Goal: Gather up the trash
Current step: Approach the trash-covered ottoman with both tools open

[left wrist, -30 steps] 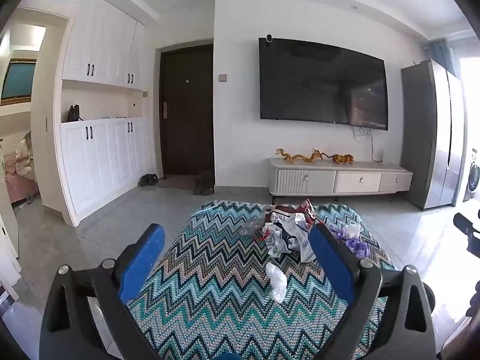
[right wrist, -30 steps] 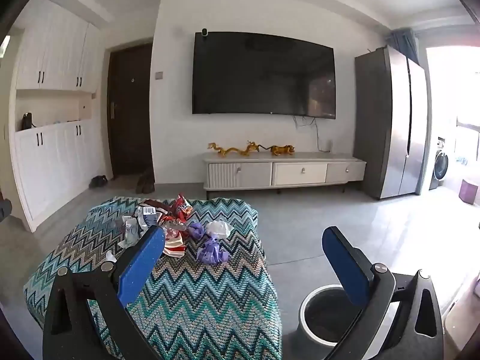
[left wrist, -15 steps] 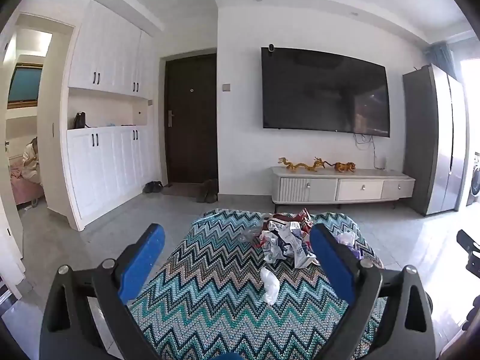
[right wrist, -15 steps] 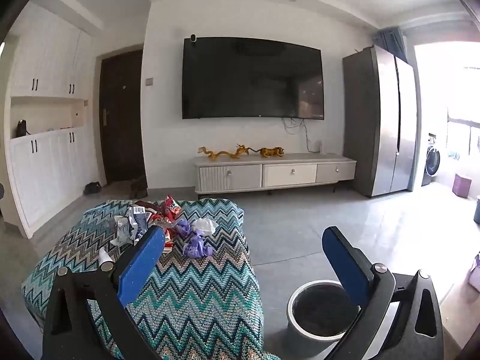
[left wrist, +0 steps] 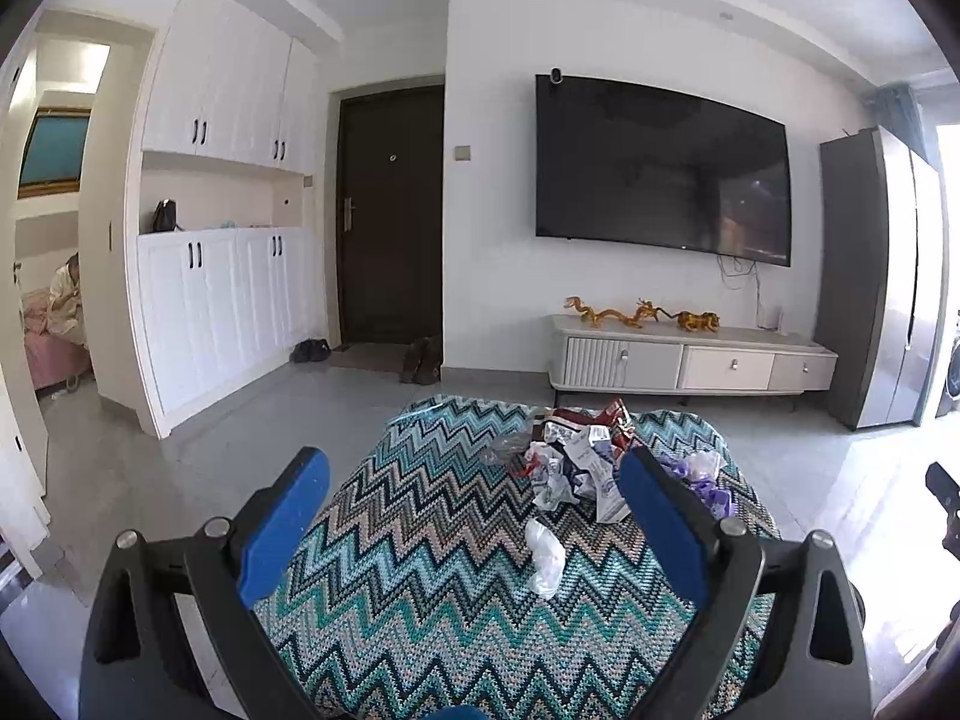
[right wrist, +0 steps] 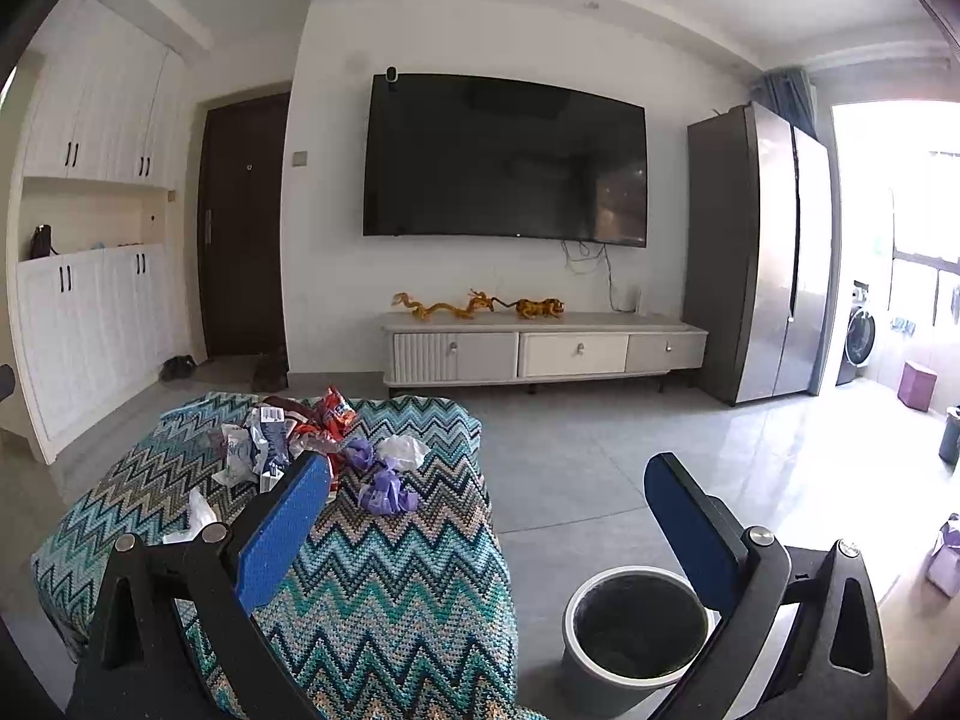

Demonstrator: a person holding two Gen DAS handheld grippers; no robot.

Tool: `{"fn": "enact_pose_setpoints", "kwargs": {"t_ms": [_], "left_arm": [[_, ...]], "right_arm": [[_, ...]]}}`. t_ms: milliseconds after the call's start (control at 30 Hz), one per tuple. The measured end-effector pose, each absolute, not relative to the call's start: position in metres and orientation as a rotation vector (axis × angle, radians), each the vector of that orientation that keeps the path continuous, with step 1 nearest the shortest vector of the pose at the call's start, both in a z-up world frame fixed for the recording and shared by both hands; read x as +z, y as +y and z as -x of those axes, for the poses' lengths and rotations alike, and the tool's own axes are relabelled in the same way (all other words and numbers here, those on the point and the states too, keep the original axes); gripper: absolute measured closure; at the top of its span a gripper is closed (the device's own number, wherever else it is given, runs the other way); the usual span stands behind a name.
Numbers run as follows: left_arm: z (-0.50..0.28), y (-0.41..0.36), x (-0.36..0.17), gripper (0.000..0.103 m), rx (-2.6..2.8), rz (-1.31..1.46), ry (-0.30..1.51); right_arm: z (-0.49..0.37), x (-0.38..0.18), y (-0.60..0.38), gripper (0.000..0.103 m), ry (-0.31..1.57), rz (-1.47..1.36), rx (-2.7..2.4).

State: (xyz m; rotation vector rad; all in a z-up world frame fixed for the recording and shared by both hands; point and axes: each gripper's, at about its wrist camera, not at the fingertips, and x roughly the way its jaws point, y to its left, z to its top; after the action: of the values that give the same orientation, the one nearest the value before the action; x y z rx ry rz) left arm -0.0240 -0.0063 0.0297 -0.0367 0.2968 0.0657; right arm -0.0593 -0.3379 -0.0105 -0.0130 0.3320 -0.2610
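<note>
Crumpled trash, a heap of red, white and purple wrappers (left wrist: 576,456), lies at the far end of the zigzag-patterned teal knitted cover (left wrist: 420,600); one white scrap (left wrist: 545,552) sits apart, nearer. The left gripper (left wrist: 474,522) and right gripper (right wrist: 486,528) hover spread, holding nothing. The round grey bin (right wrist: 636,630) stands on the floor (partly hidden by a blue finger).

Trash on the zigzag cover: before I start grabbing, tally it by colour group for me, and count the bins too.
White crumpled plastic pieces: 2
Purple crumpled wrappers: 2
Mixed red and white packet heap: 1, single pieces inside it cannot be told apart
Bins: 1, on the floor beside the cover
Total: 6
</note>
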Motion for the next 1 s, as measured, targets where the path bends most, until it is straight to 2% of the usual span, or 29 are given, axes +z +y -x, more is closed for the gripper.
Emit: {"fn": "enact_pose_setpoints", "kwargs": {"t_ms": [1000], "left_arm": [[-0.065, -0.004, 0.000, 0.005, 0.112, -0.004, 0.389]], "right_arm": [[-0.002, -0.022, -0.366, 0.000, 0.338, -0.023, -0.313]]}}
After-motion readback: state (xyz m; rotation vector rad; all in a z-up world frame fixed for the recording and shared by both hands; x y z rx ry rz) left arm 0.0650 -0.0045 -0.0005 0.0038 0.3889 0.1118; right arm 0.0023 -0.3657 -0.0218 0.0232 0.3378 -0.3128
